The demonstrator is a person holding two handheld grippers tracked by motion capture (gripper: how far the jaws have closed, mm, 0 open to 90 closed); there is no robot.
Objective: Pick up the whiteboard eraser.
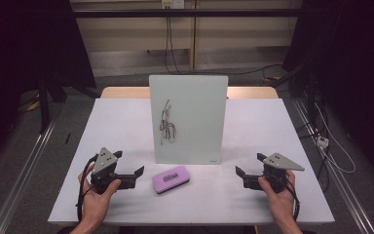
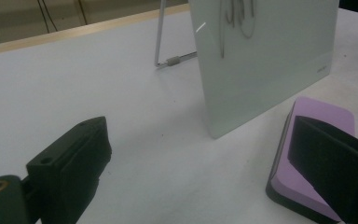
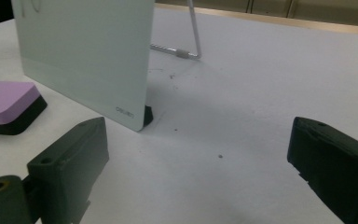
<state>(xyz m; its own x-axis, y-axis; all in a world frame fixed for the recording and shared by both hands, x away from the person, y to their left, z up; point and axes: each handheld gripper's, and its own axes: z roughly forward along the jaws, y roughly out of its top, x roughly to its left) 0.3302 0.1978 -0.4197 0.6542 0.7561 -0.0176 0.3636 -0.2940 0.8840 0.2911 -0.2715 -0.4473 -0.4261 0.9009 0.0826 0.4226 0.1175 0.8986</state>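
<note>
My left gripper [image 1: 137, 176] rests just left of the purple eraser [image 1: 171, 179], jaws wide, empty. Eraser lies flat just before the upright whiteboard [image 1: 188, 119]. Right gripper [image 1: 243, 170], right of eraser, jaws spread, empty.

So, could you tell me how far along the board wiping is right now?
Nothing looks done: black scribbles remain on the whiteboard. The purple eraser lies untouched on the table. Left gripper and right gripper both stand open, holding nothing. Grasping and wiping remain.
</note>
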